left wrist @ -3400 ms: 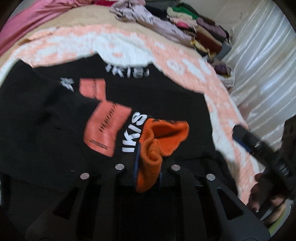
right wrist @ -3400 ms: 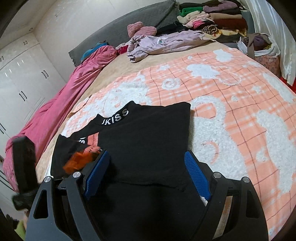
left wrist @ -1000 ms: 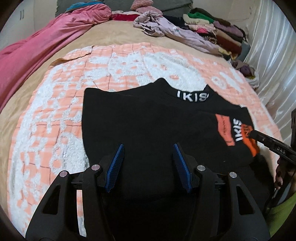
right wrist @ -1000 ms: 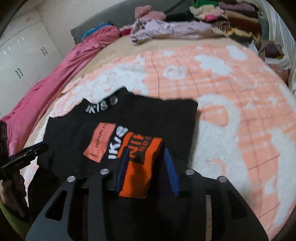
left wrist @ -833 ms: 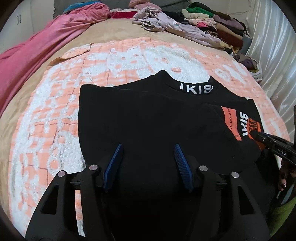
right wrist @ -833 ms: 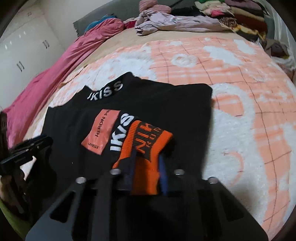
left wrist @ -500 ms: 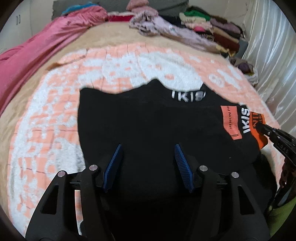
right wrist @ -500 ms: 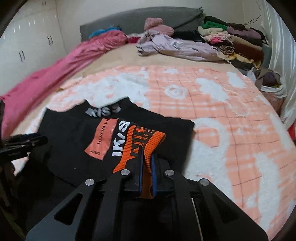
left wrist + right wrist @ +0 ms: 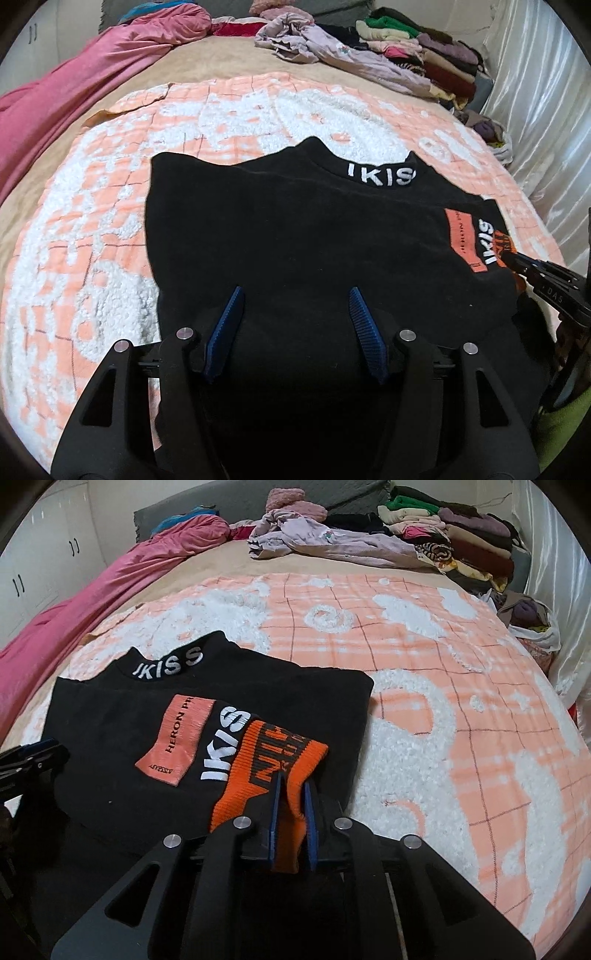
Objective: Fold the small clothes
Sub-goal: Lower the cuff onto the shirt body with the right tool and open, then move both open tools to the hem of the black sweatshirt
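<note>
Right wrist view: right tongs (image 9: 291, 805) are pinching the orange cuff (image 9: 273, 760), jaws easing apart. Black sweater (image 9: 295, 236) is lying on the bed blanket (image 9: 92, 221) ahead of the left tongs (image 9: 295, 321), standing apart, gripping nothing.

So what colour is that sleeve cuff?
Orange with black lettering; the cuff shows best in the right wrist view.

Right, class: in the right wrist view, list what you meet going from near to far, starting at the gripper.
Right gripper → orange cuff → black top → peach blanket → lilac garment → grey headboard
</note>
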A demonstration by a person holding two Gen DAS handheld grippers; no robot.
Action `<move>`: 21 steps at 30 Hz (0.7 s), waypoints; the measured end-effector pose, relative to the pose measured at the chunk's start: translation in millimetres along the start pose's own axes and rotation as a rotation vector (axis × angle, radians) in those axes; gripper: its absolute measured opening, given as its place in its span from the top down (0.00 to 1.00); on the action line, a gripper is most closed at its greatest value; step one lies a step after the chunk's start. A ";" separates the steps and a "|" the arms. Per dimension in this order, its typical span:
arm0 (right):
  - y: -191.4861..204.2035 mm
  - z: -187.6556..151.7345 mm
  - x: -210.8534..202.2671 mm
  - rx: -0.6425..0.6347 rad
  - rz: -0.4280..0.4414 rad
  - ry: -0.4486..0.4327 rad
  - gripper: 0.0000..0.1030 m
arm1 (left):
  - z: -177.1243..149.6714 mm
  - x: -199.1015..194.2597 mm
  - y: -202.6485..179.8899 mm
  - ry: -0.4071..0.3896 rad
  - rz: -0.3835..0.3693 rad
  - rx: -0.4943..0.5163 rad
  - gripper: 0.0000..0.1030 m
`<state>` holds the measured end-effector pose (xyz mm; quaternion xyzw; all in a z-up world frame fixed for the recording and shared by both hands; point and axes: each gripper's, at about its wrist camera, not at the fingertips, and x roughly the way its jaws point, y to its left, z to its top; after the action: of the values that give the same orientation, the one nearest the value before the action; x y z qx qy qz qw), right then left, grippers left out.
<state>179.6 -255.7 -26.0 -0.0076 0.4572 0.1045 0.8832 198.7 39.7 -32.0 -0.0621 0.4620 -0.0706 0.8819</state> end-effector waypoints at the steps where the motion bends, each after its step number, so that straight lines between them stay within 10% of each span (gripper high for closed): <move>1: -1.8 0.2 -4.3 0.007 -0.002 -0.005 0.84 | -0.2 -4.4 2.7 -0.010 -0.007 -0.011 0.50; 11: 11.0 3.1 -46.5 0.002 0.089 -0.098 0.68 | -7.6 -58.6 36.8 -0.122 0.008 -0.146 0.50; 21: 55.0 -5.9 -32.8 -0.095 0.183 -0.038 0.58 | -10.4 -43.0 -13.4 -0.060 -0.039 -0.009 0.50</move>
<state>145.9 -208.4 1.6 -0.0057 0.4335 0.2062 0.8772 165.1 33.9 -0.8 -0.0771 0.4343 -0.0840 0.8935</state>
